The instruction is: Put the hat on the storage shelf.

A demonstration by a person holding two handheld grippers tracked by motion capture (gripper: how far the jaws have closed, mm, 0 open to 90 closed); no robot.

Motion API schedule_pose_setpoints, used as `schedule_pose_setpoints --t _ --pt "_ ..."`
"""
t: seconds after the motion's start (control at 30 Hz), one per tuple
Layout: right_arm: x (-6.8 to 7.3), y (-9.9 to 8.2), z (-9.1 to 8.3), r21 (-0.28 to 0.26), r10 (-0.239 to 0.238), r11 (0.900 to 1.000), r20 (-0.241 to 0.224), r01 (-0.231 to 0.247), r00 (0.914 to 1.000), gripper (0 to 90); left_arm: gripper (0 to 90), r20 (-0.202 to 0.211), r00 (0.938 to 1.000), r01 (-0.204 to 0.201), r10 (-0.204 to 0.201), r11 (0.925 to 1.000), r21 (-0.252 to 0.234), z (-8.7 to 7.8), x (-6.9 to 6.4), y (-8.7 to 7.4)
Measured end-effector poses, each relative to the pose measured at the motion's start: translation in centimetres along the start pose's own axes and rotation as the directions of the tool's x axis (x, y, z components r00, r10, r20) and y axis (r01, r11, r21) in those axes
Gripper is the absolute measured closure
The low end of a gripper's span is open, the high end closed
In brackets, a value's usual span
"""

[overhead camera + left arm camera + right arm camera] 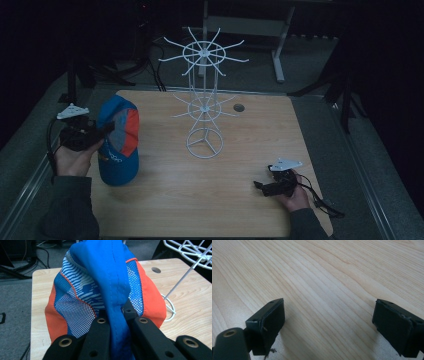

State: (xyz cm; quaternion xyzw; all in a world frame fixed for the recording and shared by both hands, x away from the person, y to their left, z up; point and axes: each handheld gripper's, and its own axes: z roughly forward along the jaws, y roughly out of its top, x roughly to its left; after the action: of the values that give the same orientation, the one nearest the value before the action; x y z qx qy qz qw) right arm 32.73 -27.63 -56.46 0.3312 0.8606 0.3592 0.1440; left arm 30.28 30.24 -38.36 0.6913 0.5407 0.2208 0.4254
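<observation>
High view, left side: we hold the left gripper [107, 129] at the table's left edge, jaws pinching a fold of the blue and orange cap [119, 142], whose brim hangs to the wooden table [165, 200]
Left gripper view: jaws pressed on the cap's blue centre seam [115, 322]
Middle: white wire hat rack [204, 100] stands well apart from the cap
Right side: right gripper [260, 187] rests low near the front edge, jaws spread over bare wood
Risk: we judge the thin fold could slip free, or the brim snag a rack prong
Room: dim, grey floor, cables, a desk frame behind
</observation>
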Motion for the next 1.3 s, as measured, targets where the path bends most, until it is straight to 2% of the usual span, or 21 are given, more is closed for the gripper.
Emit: schedule_pose_setpoints --t 0.4,0.83,1.1,1.3 --pt "0.0 0.0 0.0 0.001 0.003 1.0000 -0.001 -0.003 1.0000 10.7 88.0 0.012 0.9998 -0.013 0.013 0.9995 -0.028 -1.0 0.0 0.8" --pt "0.0 0.0 0.0 0.001 0.003 1.0000 -0.001 -0.003 1.0000 10.7 88.0 0.039 0.9979 -0.050 0.052 0.9977 -0.047 -1.5 -0.6 1.5" --pt "0.0 0.0 0.0 0.001 0.003 1.0000 -0.001 -0.003 1.0000 10.6 88.0 0.058 0.9955 -0.072 0.075 0.9955 -0.061 -2.0 -1.1 2.0" --pt "0.0 0.0 0.0 0.001 0.004 1.0000 -0.001 -0.004 1.0000 10.7 88.0 0.073 0.9911 -0.106 0.111 0.9915 -0.075 -2.4 -1.6 2.6"
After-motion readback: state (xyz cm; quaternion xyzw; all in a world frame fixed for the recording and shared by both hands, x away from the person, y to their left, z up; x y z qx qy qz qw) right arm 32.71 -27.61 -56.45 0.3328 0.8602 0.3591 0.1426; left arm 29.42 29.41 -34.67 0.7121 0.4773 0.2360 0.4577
